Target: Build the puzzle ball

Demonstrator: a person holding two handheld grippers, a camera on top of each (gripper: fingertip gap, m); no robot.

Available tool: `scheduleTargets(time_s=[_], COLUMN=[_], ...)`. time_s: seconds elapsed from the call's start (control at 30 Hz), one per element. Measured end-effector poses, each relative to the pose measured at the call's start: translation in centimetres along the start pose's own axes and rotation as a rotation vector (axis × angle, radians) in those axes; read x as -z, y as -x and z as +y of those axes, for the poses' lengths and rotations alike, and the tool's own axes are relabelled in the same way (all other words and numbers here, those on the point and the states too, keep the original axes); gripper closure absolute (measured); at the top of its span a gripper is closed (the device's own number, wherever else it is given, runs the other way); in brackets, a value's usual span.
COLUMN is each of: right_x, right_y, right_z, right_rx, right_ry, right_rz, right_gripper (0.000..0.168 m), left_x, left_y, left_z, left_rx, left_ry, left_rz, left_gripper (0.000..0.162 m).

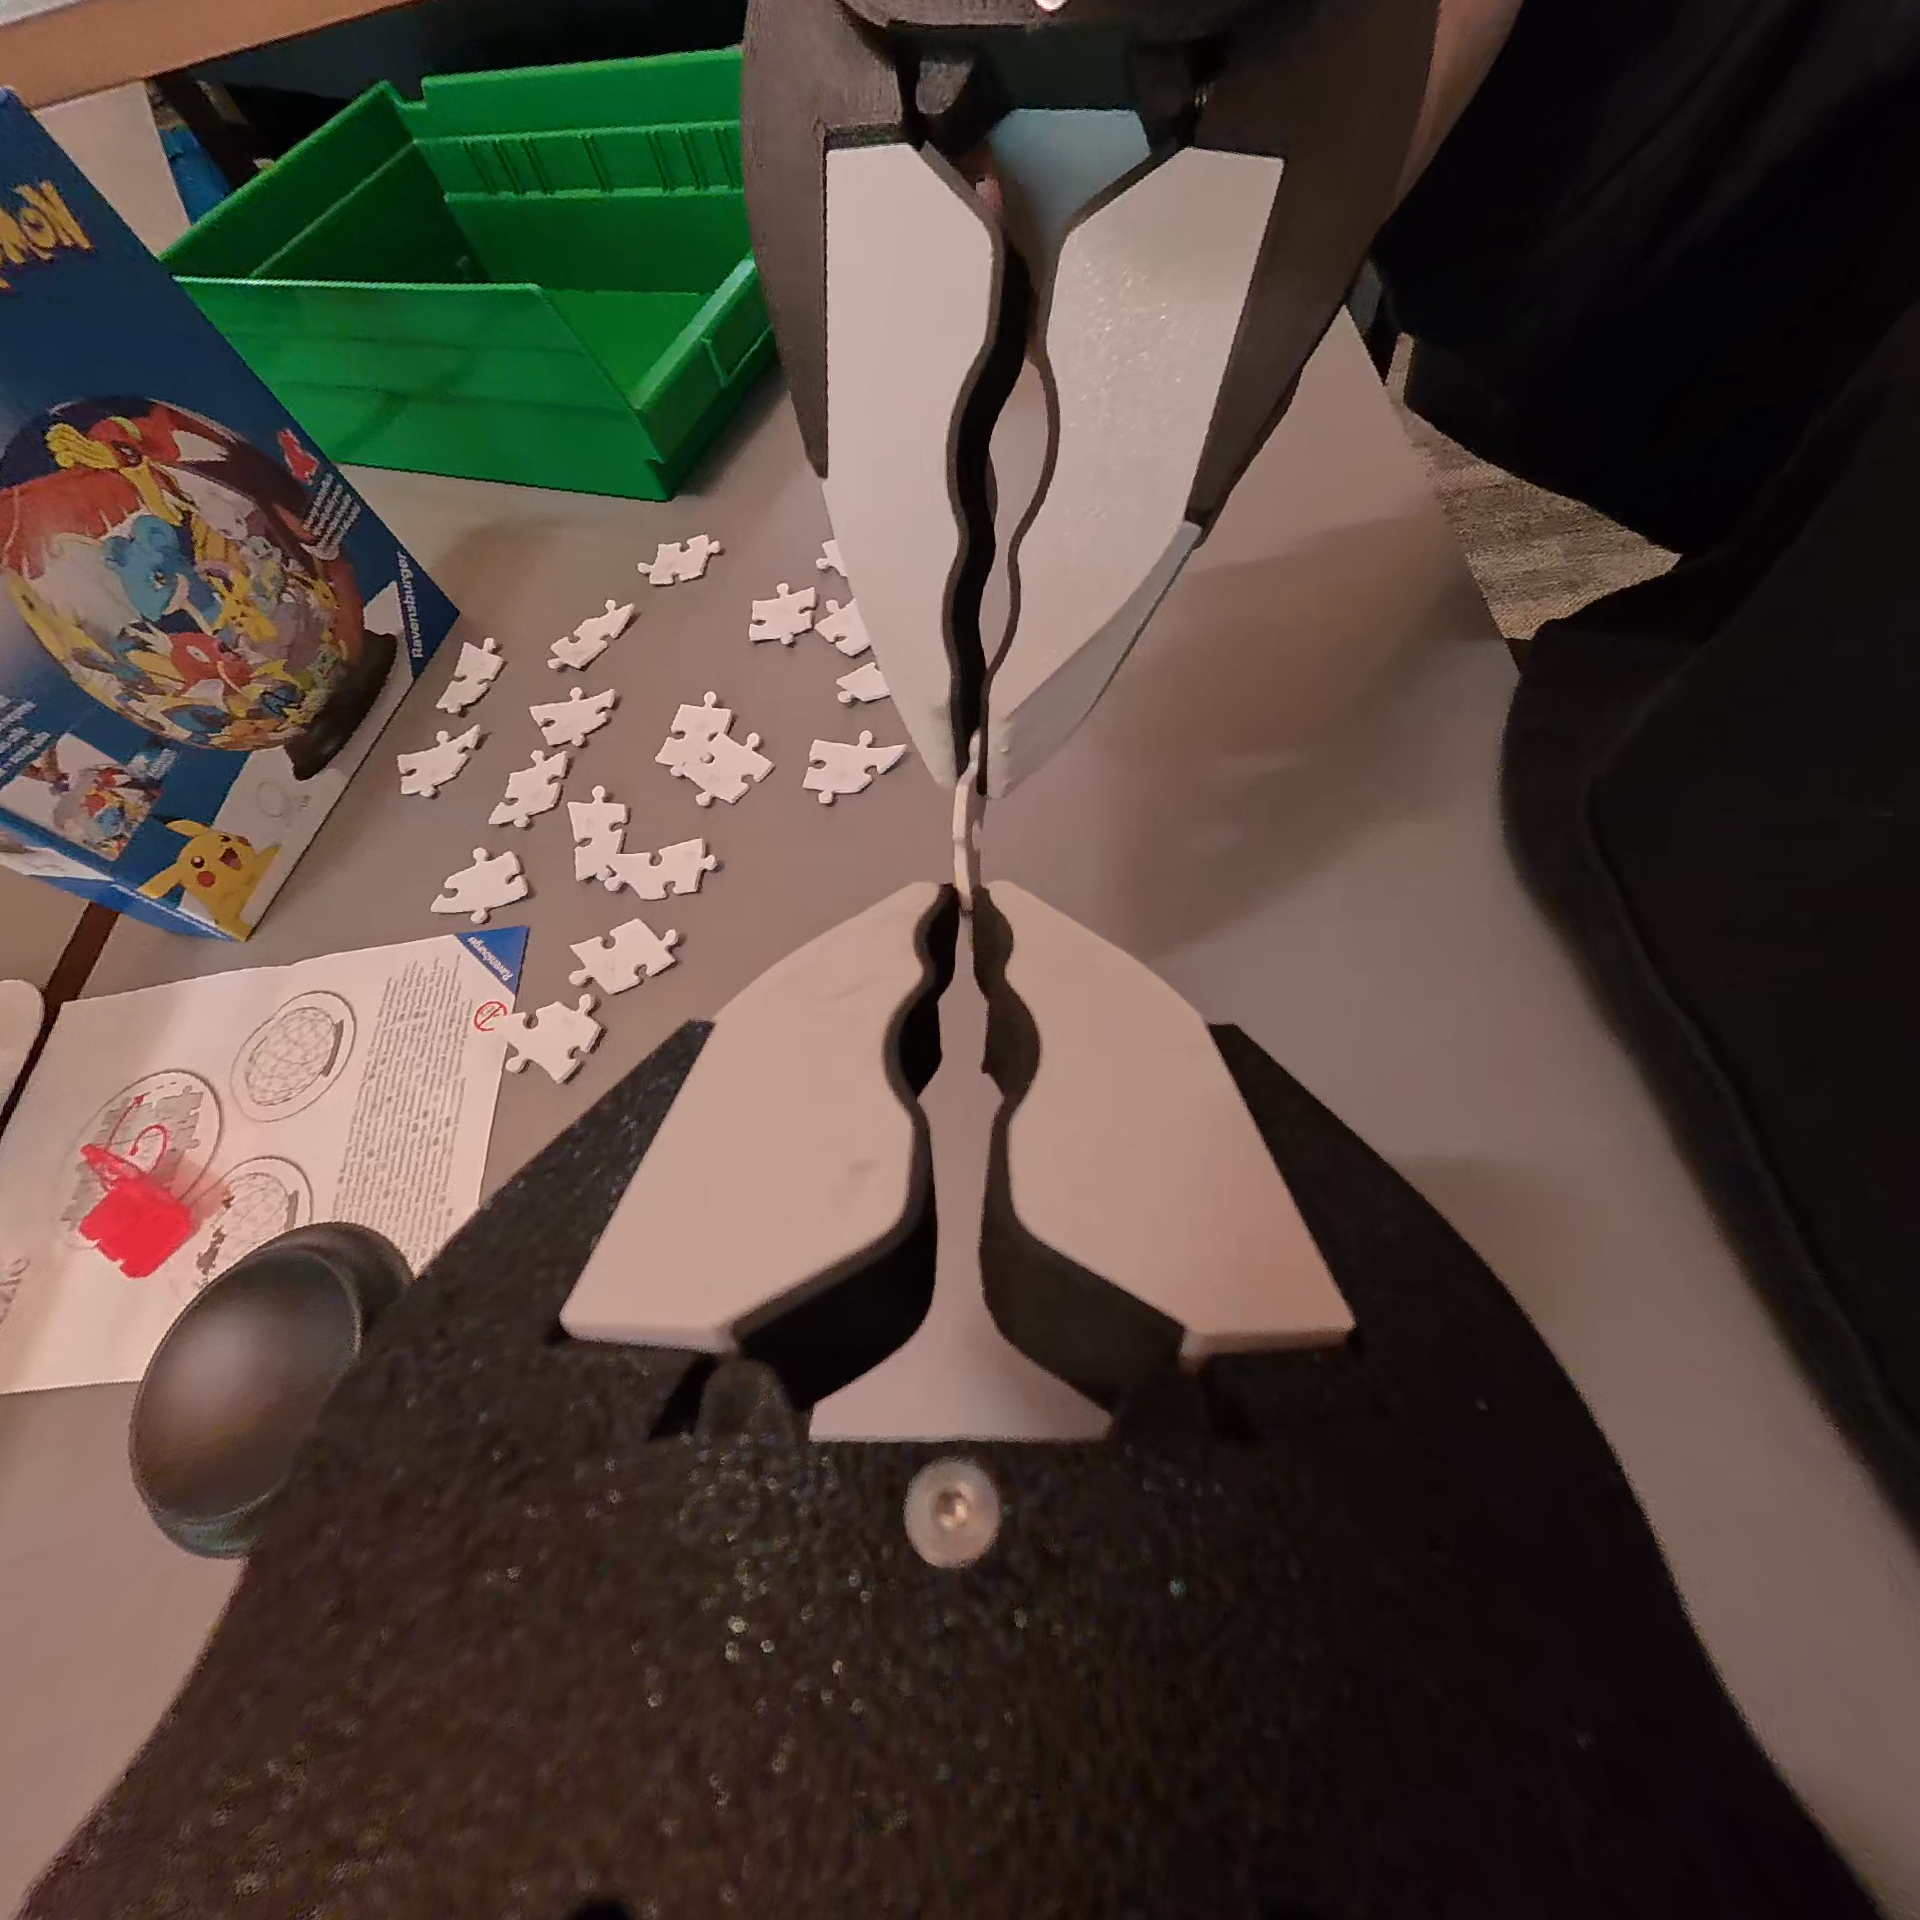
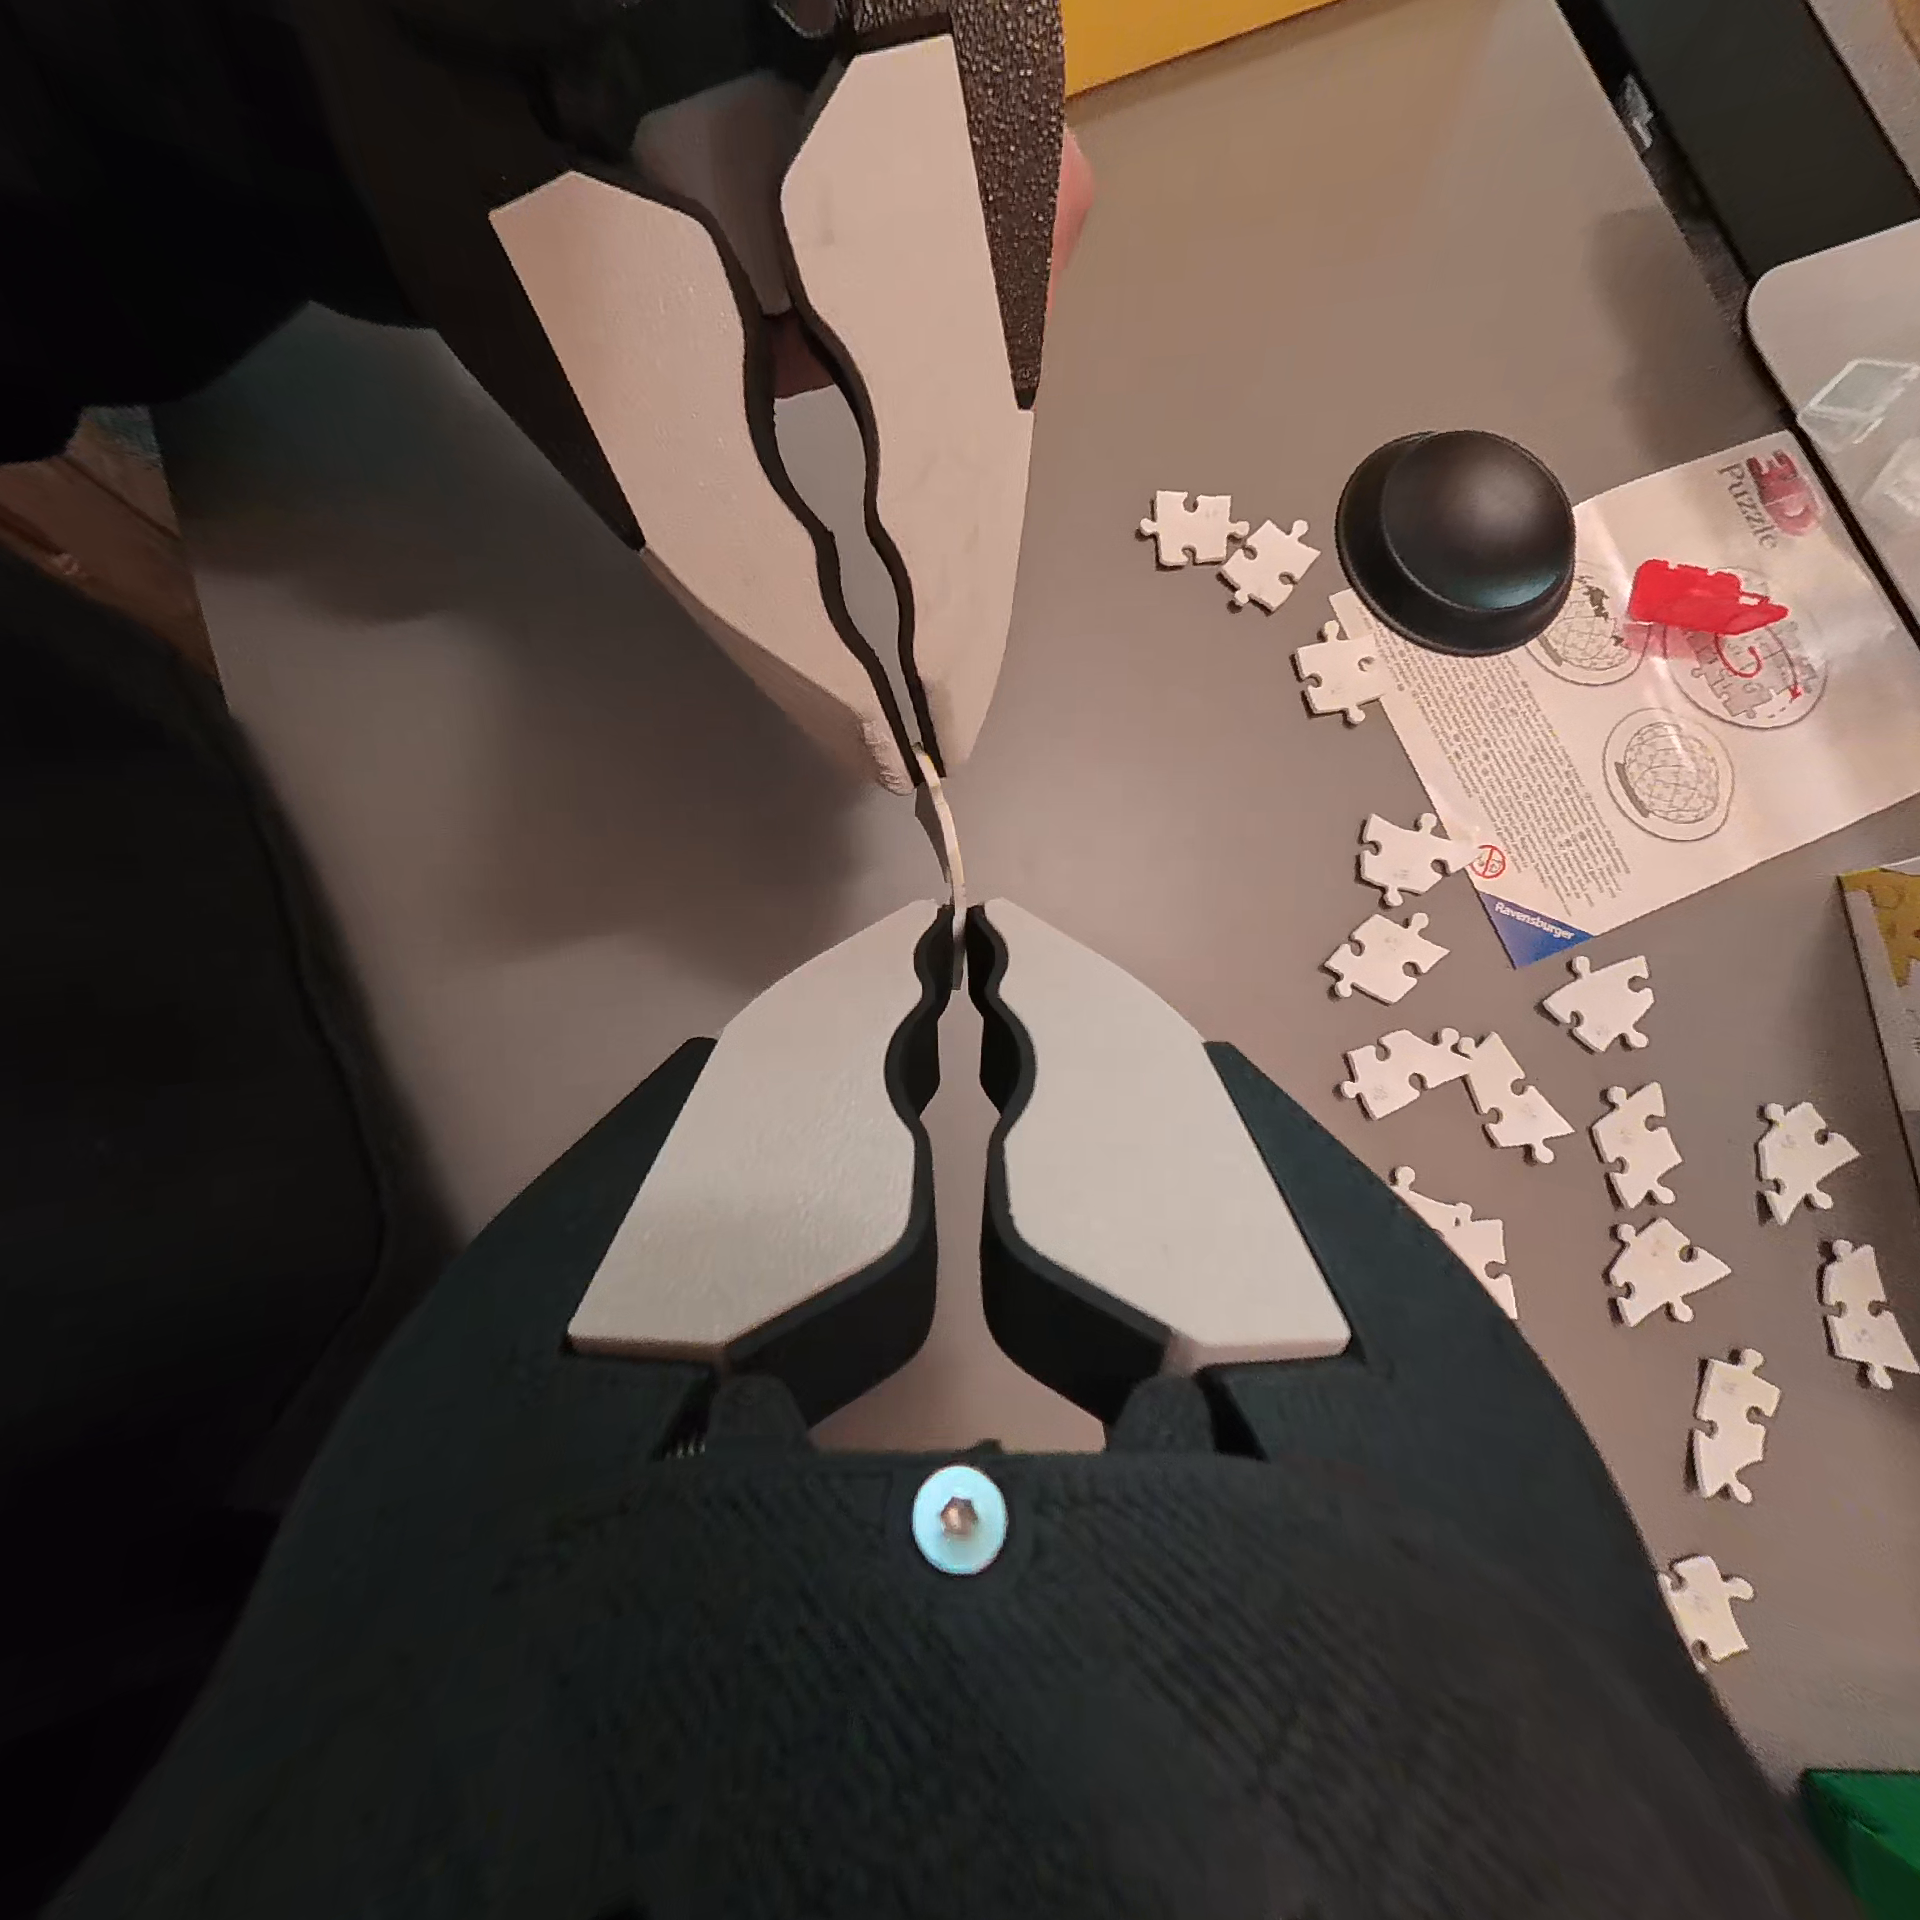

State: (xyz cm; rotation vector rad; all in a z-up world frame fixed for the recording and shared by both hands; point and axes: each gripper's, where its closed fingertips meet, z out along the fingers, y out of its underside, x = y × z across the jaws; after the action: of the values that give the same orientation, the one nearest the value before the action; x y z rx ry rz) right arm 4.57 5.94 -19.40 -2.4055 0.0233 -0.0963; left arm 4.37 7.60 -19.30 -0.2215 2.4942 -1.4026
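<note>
both grippers meet tip to tip above the grey table (image 1: 1195,935). left gripper (image 1: 968,902) is clamped on one end of a white puzzle piece (image 1: 966,842), right gripper (image 2: 958,914) is clamped on the other end; piece is edge-on, so can't tell if it's one or two joined. loose pieces (image 1: 582,790) lie scattered beside the puzzle box (image 1: 177,582), with the instruction sheet (image 1: 281,1122) and black stand (image 1: 260,1371) nearby.
</note>
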Motion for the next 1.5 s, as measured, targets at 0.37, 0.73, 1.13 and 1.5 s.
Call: scheduleTargets(time_s=[0.37, 0.73, 1.13, 1.5], right_x=[1.6, 2.1, 2.8, 2.2], right_y=[-1.5, -4.4, -4.9, -6.1], right_z=[0.2, -0.6, -2.4, -0.9], right_rx=[-0.131, -0.508, -0.560, -0.592], right_ry=[-0.214, -0.550, -0.748, -0.614], right_rz=[0.019, -0.002, -0.069, -0.110], right_gripper=[0.152, 0.148, 0.168, 0.168], left_x=[0.4, 1.9, -0.6, -1.2], left_y=[2.2, 6.5, 4.1, 4.3], left_z=[-1.2, -1.7, -3.3, -1.9], left_rx=[0.273, 0.816, 0.763, 0.635], left_ry=[-0.264, -0.714, -0.696, -0.561], left_rz=[-0.095, -0.157, -0.051, -0.153], left_gripper=[0.161, 0.161, 0.161, 0.152])
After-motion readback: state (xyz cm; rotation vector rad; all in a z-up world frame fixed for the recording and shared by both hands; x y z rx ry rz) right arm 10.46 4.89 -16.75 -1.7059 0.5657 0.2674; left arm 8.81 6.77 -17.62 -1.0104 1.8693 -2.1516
